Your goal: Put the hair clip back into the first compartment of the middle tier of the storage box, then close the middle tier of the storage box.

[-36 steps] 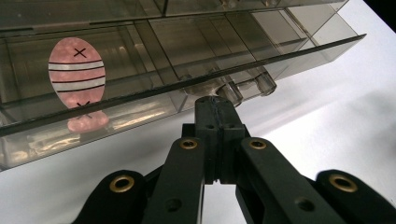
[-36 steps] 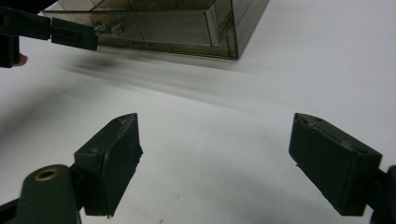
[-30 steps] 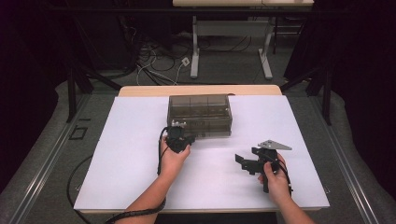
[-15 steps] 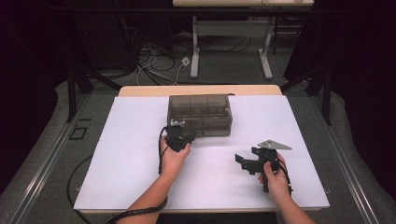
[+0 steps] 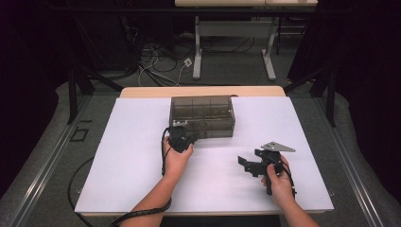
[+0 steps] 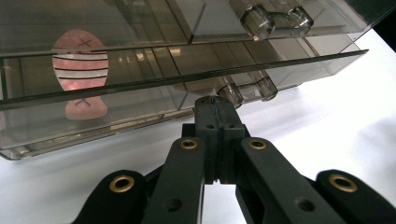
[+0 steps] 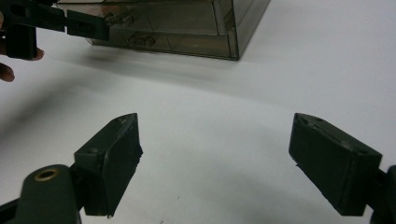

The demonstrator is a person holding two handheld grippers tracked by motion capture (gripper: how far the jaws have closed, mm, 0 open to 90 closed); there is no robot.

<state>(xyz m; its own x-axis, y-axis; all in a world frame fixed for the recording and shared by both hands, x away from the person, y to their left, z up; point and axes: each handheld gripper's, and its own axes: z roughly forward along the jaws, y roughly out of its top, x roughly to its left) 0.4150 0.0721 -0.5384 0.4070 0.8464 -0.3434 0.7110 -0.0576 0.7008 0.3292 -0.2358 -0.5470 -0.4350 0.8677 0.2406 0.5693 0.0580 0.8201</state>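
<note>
A smoky see-through drawer box (image 5: 202, 116) stands at the middle back of the white table (image 5: 127, 156). My left gripper (image 5: 182, 135) is shut, its tips right at the clear handle (image 6: 250, 88) of a lower drawer; in the left gripper view the jaws (image 6: 217, 100) meet with no gap. A pink oval thing (image 6: 80, 58) with dark stripes lies inside the box (image 6: 140, 42). My right gripper (image 5: 248, 163) is held open above bare table, right of the box, and nothing lies between its jaws (image 7: 215, 126). The right gripper view has the box (image 7: 187, 28) and the left gripper (image 7: 88, 23) farther off.
A second clear handle (image 6: 275, 18) sits on the drawer above. Bare white table surrounds the box on all sides. Beyond the table's far edge are desk legs (image 5: 197, 52) and cables (image 5: 156, 56) on the floor.
</note>
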